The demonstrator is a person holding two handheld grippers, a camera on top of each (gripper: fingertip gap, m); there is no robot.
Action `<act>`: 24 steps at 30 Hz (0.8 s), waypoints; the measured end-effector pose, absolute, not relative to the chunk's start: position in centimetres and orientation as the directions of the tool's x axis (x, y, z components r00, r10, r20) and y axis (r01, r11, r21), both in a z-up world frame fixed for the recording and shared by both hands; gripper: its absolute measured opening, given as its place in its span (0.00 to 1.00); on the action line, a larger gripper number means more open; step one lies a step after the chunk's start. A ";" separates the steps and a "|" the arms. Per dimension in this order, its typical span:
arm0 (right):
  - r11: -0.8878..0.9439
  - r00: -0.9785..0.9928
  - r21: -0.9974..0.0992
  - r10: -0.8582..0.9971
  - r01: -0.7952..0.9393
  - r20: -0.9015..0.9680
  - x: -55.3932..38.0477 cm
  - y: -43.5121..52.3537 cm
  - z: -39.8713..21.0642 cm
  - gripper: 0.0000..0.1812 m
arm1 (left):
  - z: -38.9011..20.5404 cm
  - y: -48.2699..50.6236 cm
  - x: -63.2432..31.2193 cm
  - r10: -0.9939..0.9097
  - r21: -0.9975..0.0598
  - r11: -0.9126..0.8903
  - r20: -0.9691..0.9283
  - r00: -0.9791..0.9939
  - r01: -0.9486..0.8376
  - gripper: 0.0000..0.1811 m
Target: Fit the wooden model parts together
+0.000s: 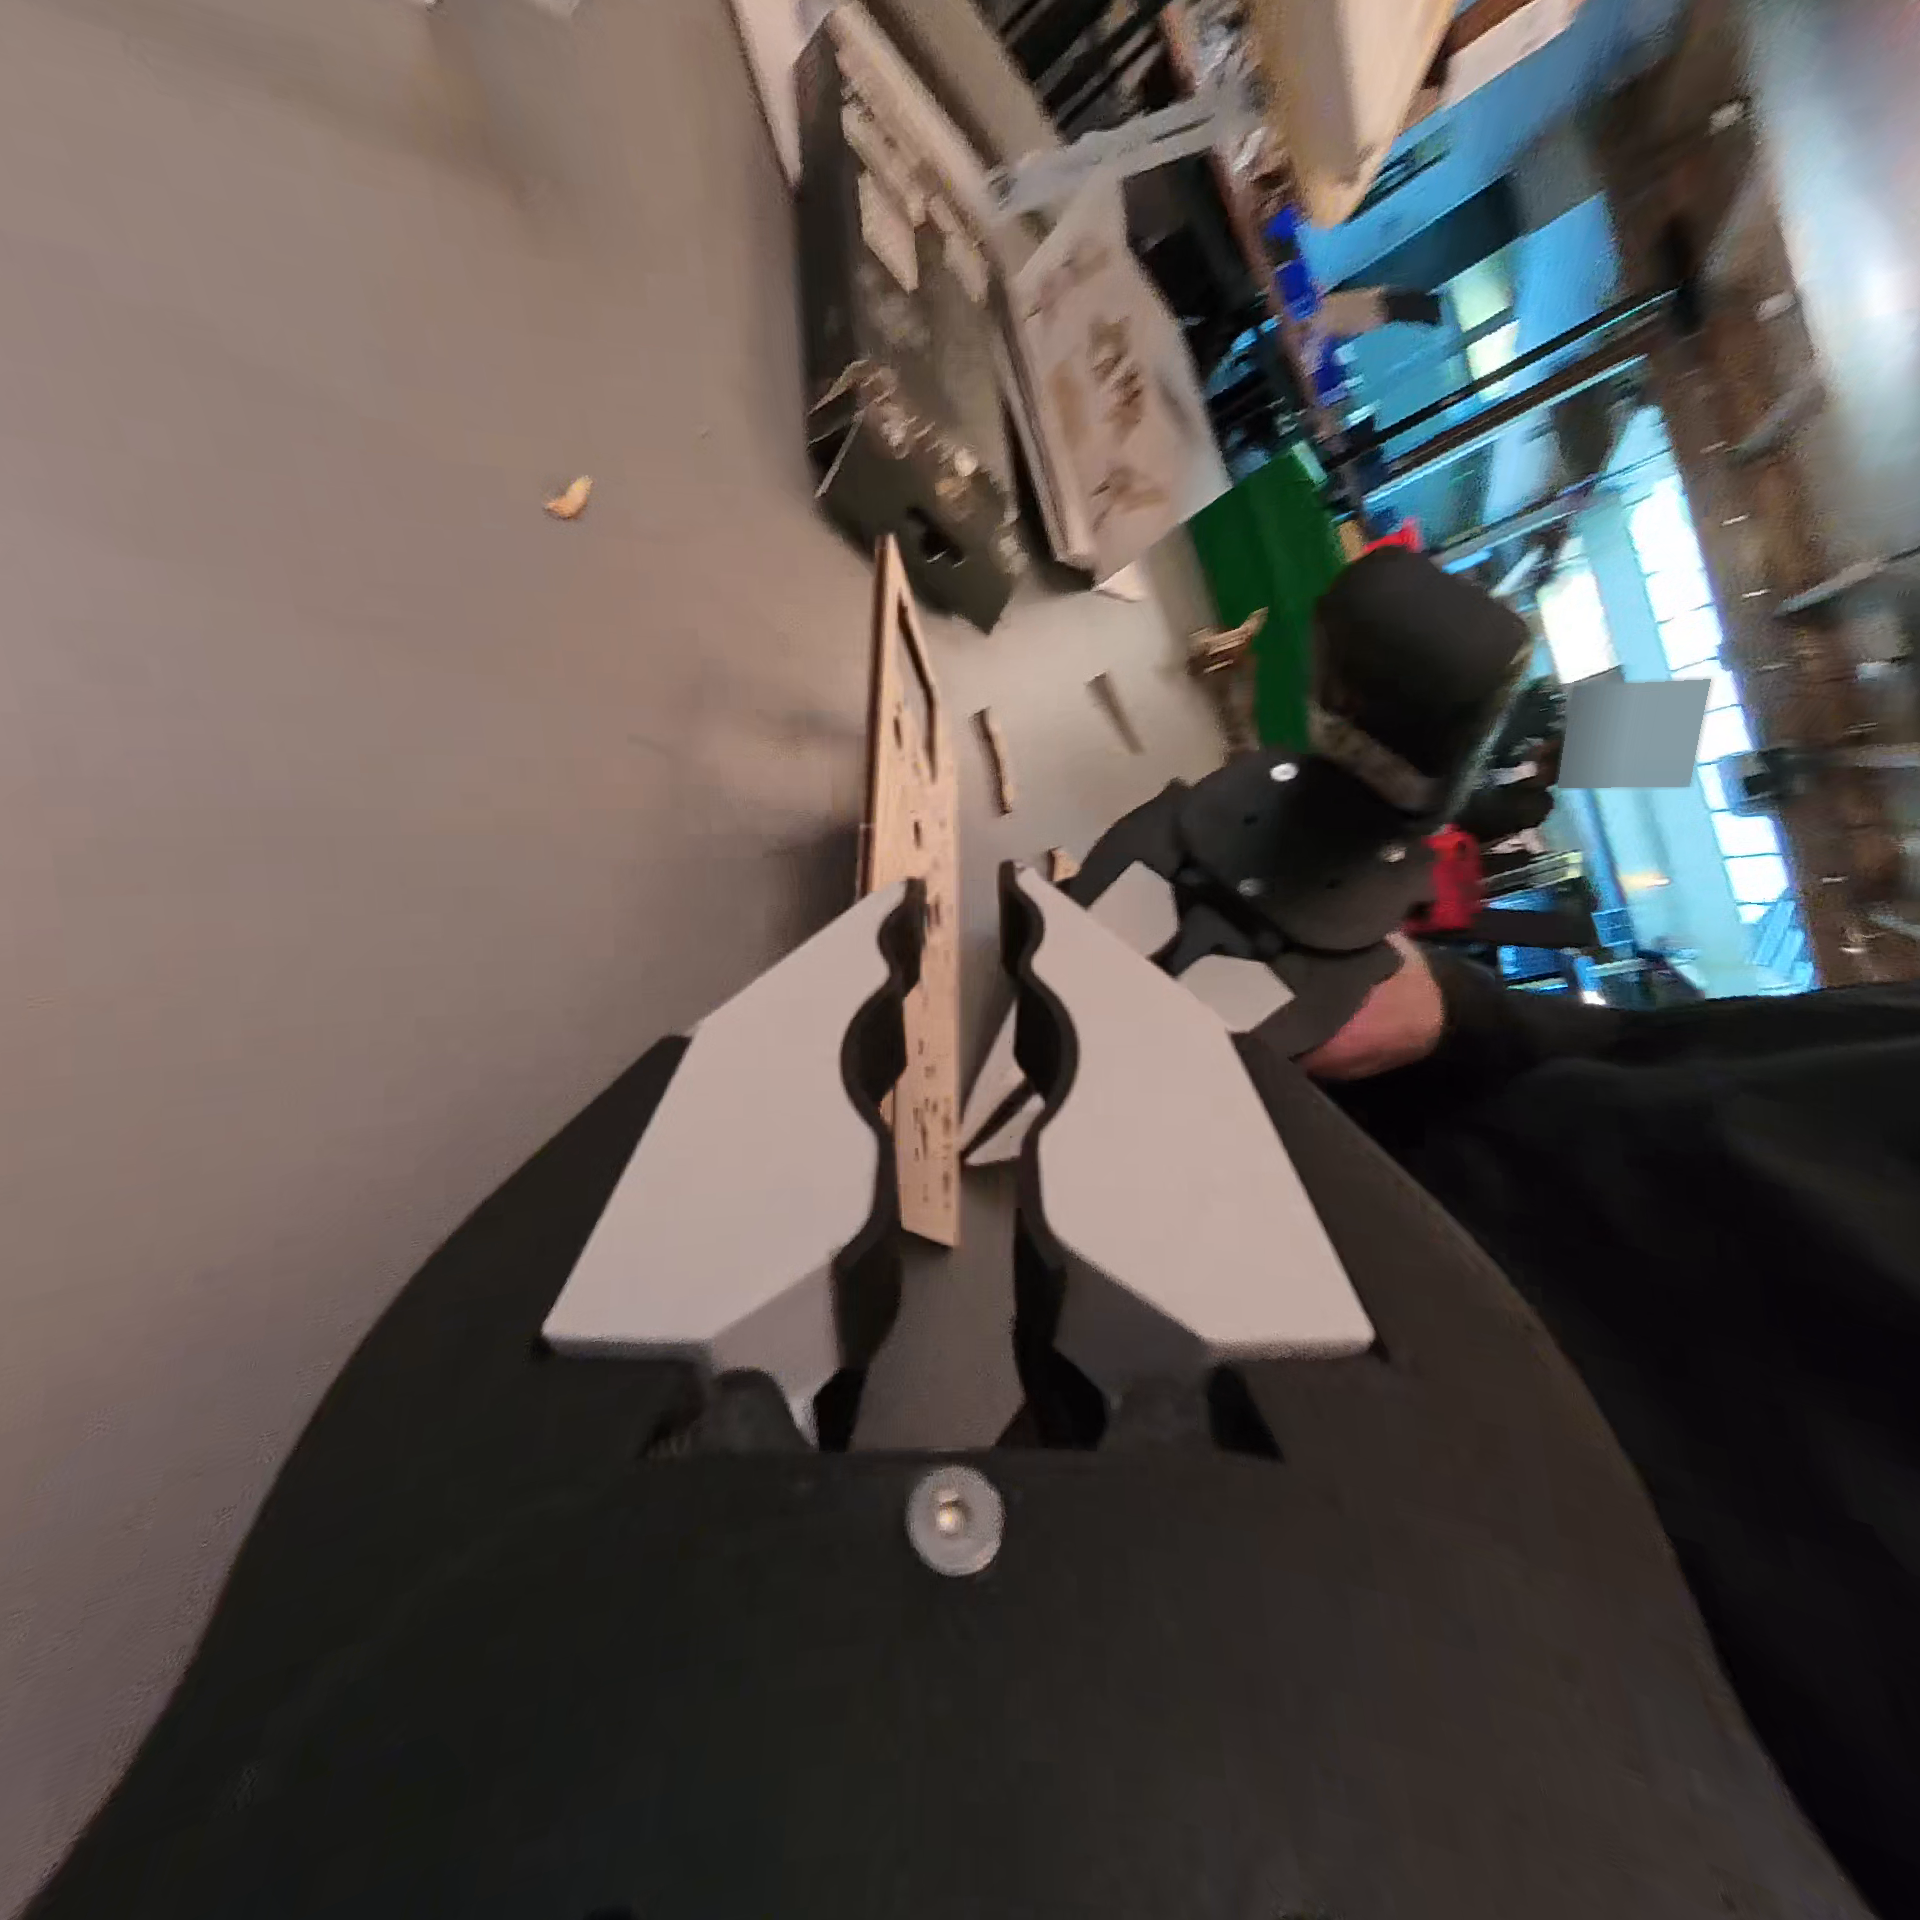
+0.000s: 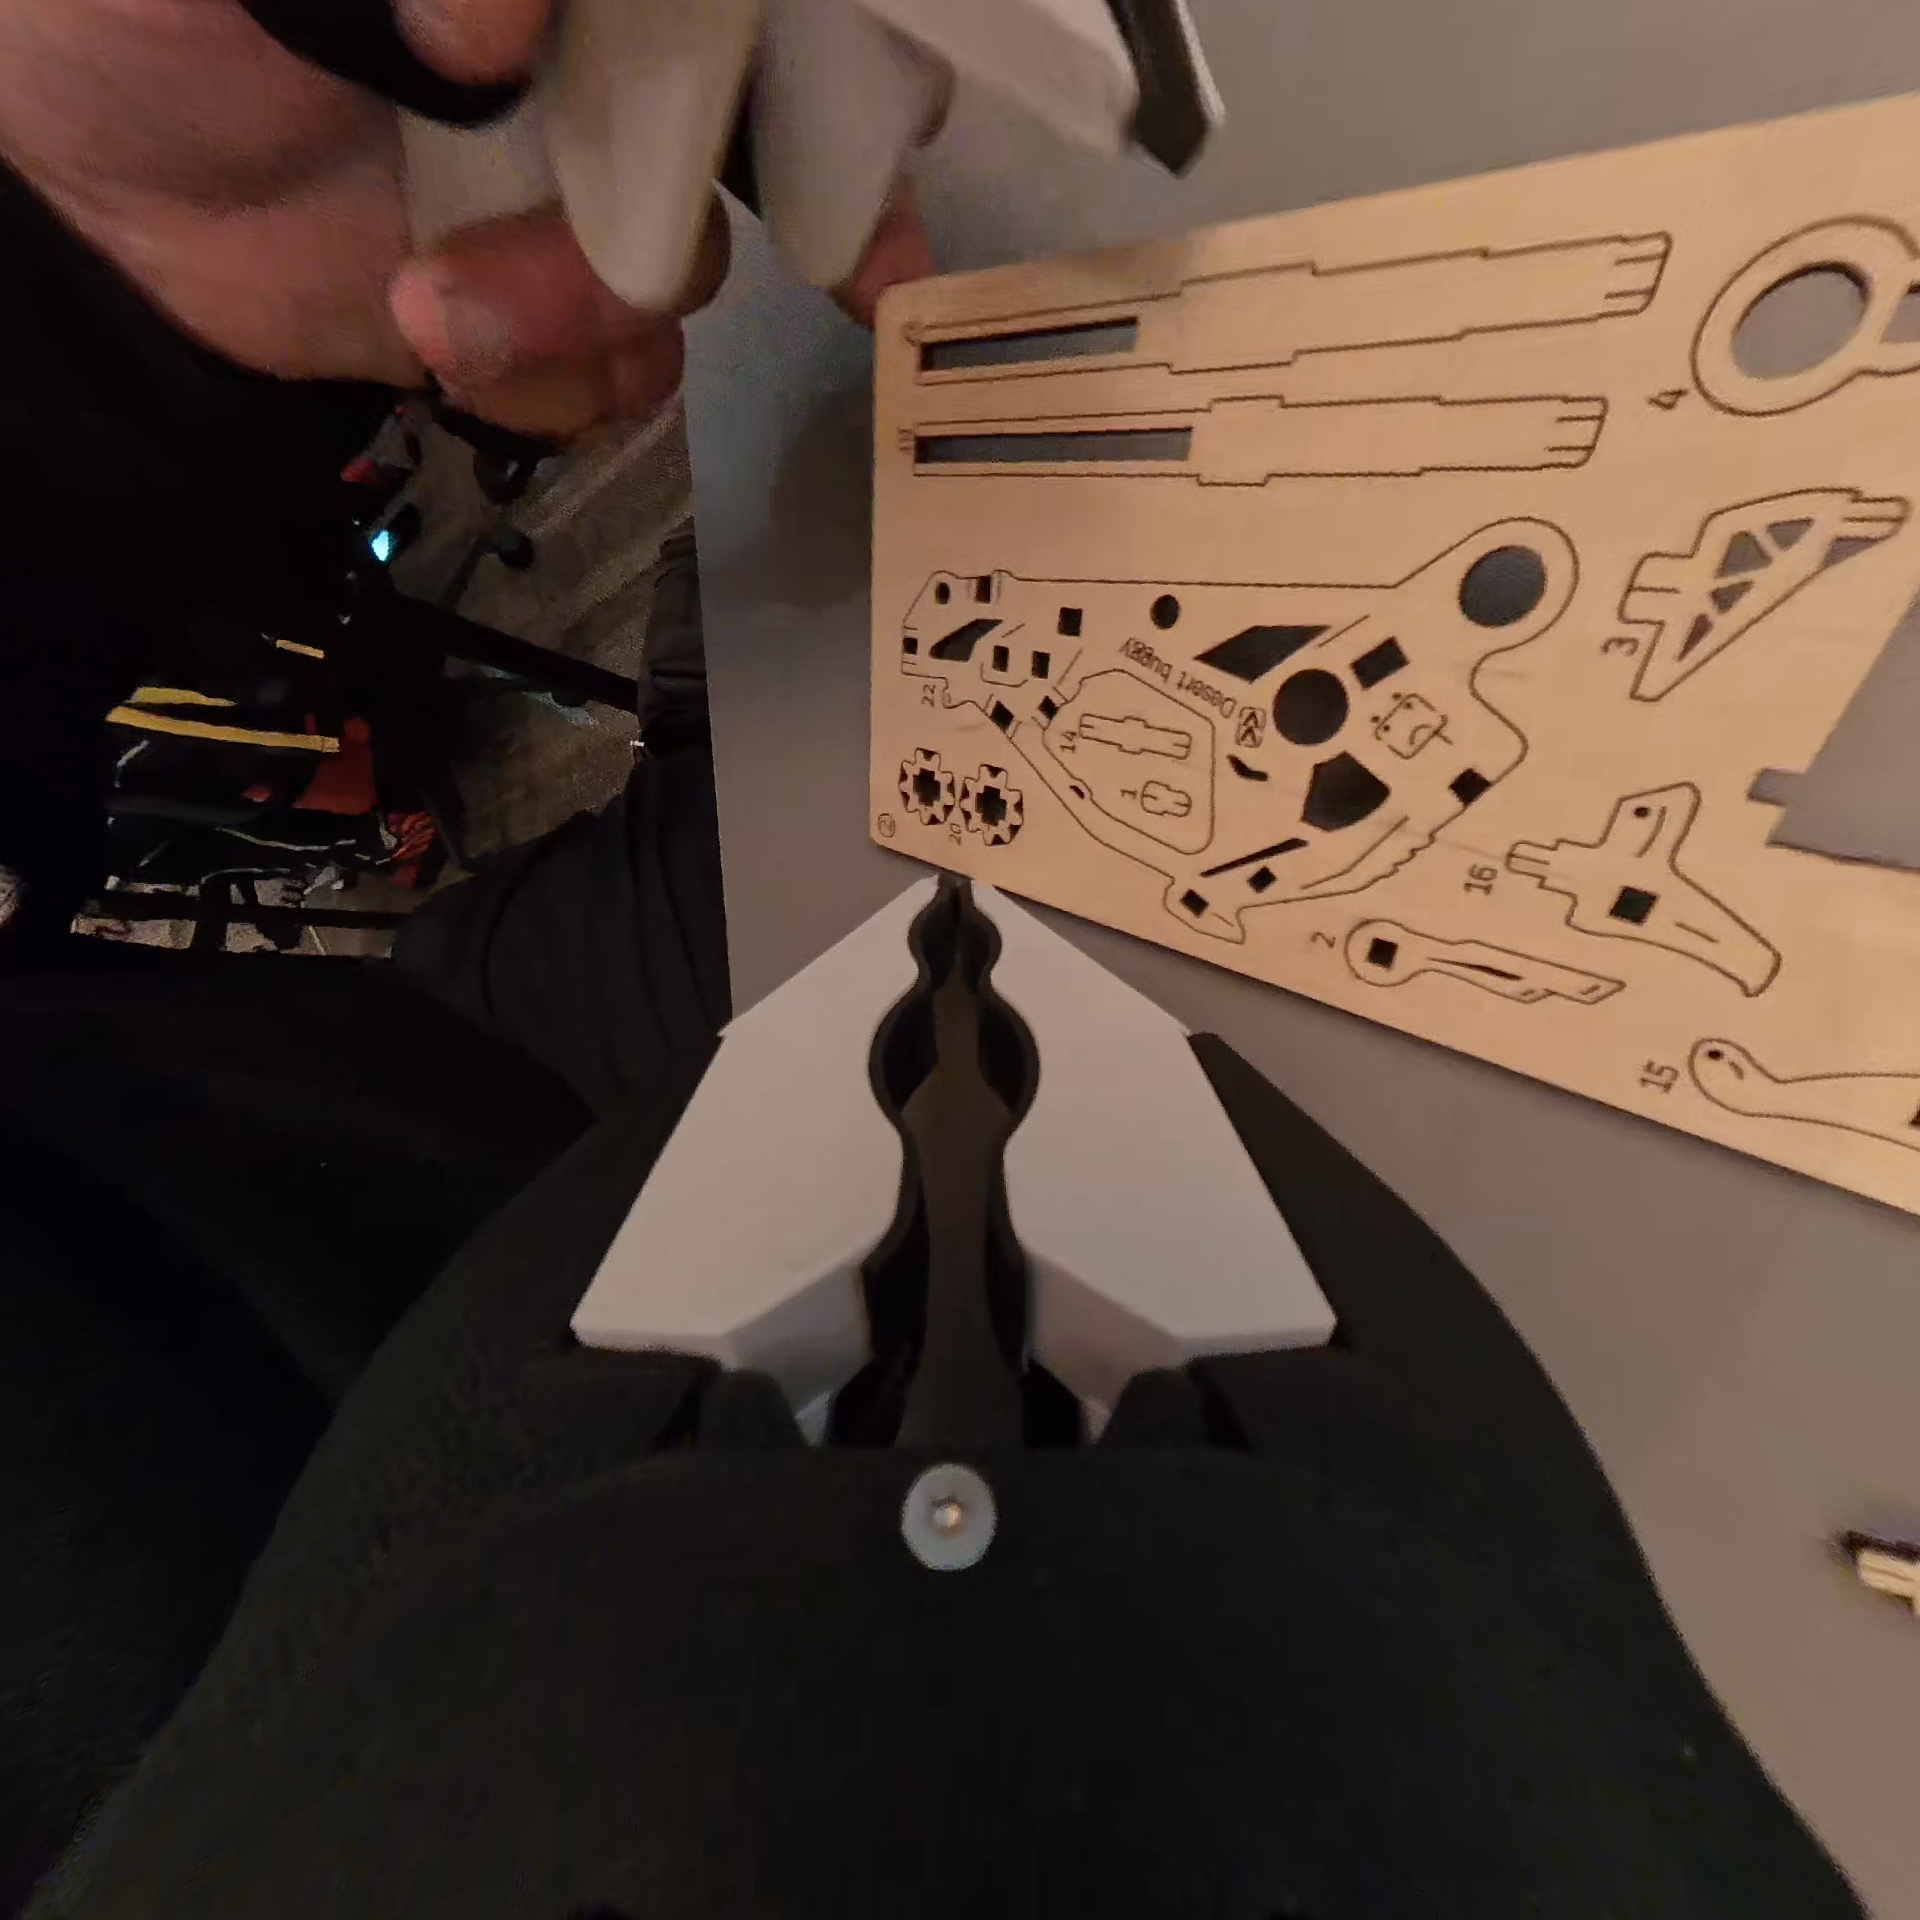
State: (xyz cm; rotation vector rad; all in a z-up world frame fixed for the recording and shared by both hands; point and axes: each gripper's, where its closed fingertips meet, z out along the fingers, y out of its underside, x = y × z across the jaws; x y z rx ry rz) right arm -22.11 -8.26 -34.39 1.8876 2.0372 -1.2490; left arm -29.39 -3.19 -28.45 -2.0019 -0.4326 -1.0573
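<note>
A laser-cut wooden sheet (image 2: 1351, 499) of model parts lies on the grey table (image 2: 1351, 1351). In the left wrist view it shows almost edge-on (image 1: 914, 779). My left gripper (image 1: 961, 883) is open, with the sheet's end between its jaws, close to the left jaw. Its blurred grey fingers (image 2: 644, 177) show by the sheet's corner in the right wrist view. My right gripper (image 2: 948, 883) is shut, with its tips at the sheet's near edge and nothing visible between them. Its black body (image 1: 1299, 862) shows to the right of the sheet.
Small loose wooden pieces (image 1: 992, 758) lie beyond the sheet, and another (image 2: 1886, 1579) lies at the right edge. A dark box (image 1: 904, 312) and a white printed sheet (image 1: 1112, 384) sit at the table's far side. The table edge runs to the left of my right gripper. Left tips to right tips: about 11 cm.
</note>
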 end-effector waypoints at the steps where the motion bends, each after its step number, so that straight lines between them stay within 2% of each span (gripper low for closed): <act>1: -0.095 -0.236 -0.496 0.793 0.863 -0.562 -22.1 -8.2 -34.4 0.00 | -28.0 -3.1 -29.1 -0.096 -0.505 -0.611 0.811 0.577 0.609 0.06; 5: -0.053 -0.279 -0.522 0.797 0.851 -0.535 -21.9 -8.3 -34.4 0.00 | -24.8 -3.6 -27.4 -0.287 -0.500 -0.596 0.864 0.415 0.628 0.05; 7: -0.037 -0.303 -0.539 0.793 0.841 -0.528 -21.9 -8.3 -34.4 0.00 | -25.2 -3.6 -26.9 -0.287 -0.477 -0.611 0.877 0.385 0.632 0.08; 8: -0.032 -0.313 -0.546 0.791 0.837 -0.526 -21.9 -8.2 -34.4 0.00 | -26.3 -3.7 -26.4 -0.266 -0.486 -0.642 0.867 0.421 0.593 0.14; 11: -0.021 -0.329 -0.548 0.780 0.836 -0.531 -21.6 -8.2 -34.3 0.00 | -26.5 -3.5 -25.1 -0.288 -0.574 -0.660 0.790 0.542 0.486 0.15; 13: -0.003 -0.348 -0.558 0.779 0.830 -0.522 -21.5 -8.3 -34.2 0.00 | -27.3 -3.3 -24.8 -0.293 -0.643 -0.680 0.678 0.674 0.352 0.11; 15: -0.002 -0.356 -0.563 0.773 0.826 -0.525 -21.5 -8.5 -34.2 0.00 | -27.9 -2.9 -25.2 -0.267 -0.651 -0.682 0.646 0.715 0.334 0.00; 19: -0.004 -0.370 -0.580 0.766 0.815 -0.525 -21.4 -8.3 -33.7 0.00 | -29.1 -2.9 -25.9 -0.242 -0.683 -0.678 0.555 0.795 0.271 0.00; 21: -0.010 -0.394 -0.627 0.770 0.779 -0.502 -21.2 -7.3 -32.0 0.06 | -29.1 -3.1 -26.3 -0.233 -0.692 -0.665 0.548 0.803 0.279 0.00; 22: -0.019 -0.398 -0.658 0.783 0.752 -0.477 -21.1 -6.3 -30.7 0.13 | -29.3 -3.2 -26.8 -0.214 -0.693 -0.663 0.539 0.815 0.284 0.00; 24: -0.017 -0.351 -0.696 0.855 0.718 -0.383 -20.9 -2.4 -29.3 0.19 | -29.5 -3.7 -26.6 -0.232 -0.689 -0.671 0.545 0.805 0.273 0.00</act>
